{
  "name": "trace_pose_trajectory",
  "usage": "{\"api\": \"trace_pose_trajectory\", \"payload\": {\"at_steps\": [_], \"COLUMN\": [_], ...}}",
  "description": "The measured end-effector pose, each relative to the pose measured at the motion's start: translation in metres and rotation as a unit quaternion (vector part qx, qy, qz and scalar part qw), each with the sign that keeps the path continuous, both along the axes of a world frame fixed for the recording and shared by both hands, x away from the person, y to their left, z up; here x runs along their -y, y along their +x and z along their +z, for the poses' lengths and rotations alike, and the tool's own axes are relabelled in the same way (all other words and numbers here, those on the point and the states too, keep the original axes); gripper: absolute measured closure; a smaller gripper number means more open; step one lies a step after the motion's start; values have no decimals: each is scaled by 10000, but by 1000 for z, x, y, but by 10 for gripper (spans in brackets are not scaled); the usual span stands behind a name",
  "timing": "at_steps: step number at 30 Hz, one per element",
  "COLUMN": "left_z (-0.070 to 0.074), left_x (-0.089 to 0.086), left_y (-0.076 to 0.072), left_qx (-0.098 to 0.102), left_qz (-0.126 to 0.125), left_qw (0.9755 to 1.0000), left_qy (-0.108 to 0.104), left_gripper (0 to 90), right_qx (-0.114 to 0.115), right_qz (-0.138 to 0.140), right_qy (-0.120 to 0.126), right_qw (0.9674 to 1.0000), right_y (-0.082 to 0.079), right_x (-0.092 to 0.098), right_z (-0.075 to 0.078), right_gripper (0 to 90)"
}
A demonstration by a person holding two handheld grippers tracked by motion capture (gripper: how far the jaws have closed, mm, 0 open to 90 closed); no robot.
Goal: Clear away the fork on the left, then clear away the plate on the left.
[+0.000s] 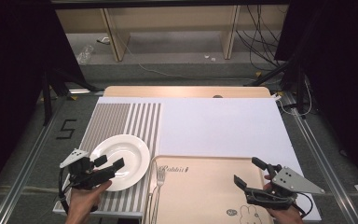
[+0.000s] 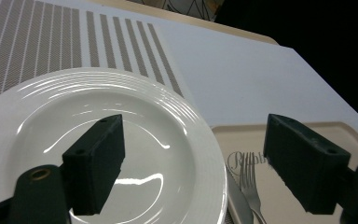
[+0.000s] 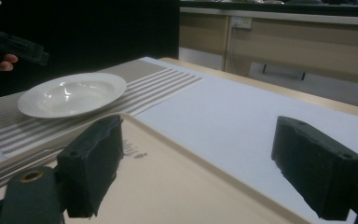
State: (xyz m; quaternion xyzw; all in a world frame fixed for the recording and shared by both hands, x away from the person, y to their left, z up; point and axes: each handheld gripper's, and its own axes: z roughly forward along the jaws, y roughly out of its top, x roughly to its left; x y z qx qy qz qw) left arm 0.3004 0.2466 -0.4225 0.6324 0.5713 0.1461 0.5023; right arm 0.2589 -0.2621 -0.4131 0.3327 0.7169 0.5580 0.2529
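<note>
Black left tongs (image 1: 109, 163) hang just above the near rim of the round white ceramic plate (image 1: 126, 151), jaws spread wide and gripping nothing, likely lined up to take that rim. It sits on the grey striped placemat (image 1: 116, 119), ready for a grab. Right tongs (image 1: 247, 173) hover over the beige plastic tray (image 1: 200, 191), jaws apart and empty, perhaps waiting to steady it. Silver metal fork (image 1: 160, 179) lies between plate and tray, on the white-sheeted tabletop (image 1: 223, 123).
</note>
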Motion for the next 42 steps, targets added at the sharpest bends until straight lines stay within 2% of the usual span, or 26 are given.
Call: {"api": "trace_pose_trajectory", "payload": {"at_steps": [9,17,22,30,34,37,40,42], "left_z": [-6,-11,-11,-15,-17,-19,-20,-22], "left_x": [-13,-20,-27,-37,-44,-51,-53,-55], "left_y": [1,3,2,4,5,6,6,6], "left_qx": [-241,-428,-397,-458,-544,-667,-738,-835], "left_qz": [265,384,590,827,975,1068,1163,1189], "left_qw": [9992,9979,9968,9948,9924,9892,9886,9870], "left_qy": [-189,-309,-363,-374,-515,-750,-617,-693], "left_gripper": [203,203,203,203,203,205,209,209], "right_qx": [5,2,11,24,10,19,23,29], "right_qz": [0,3,11,3,17,18,14,16], "right_qy": [-5,-13,-40,-60,-63,-64,-64,-59], "right_qw": [10000,10000,10000,10000,10000,10000,10000,10000], "right_y": [0,0,-1,-1,-1,-1,-1,-1], "right_x": [1,0,-1,-2,-3,-3,-3,-3], "right_z": [0,0,0,0,1,1,1,1], "right_gripper": [173,173,173,173,174,173,174,174]}}
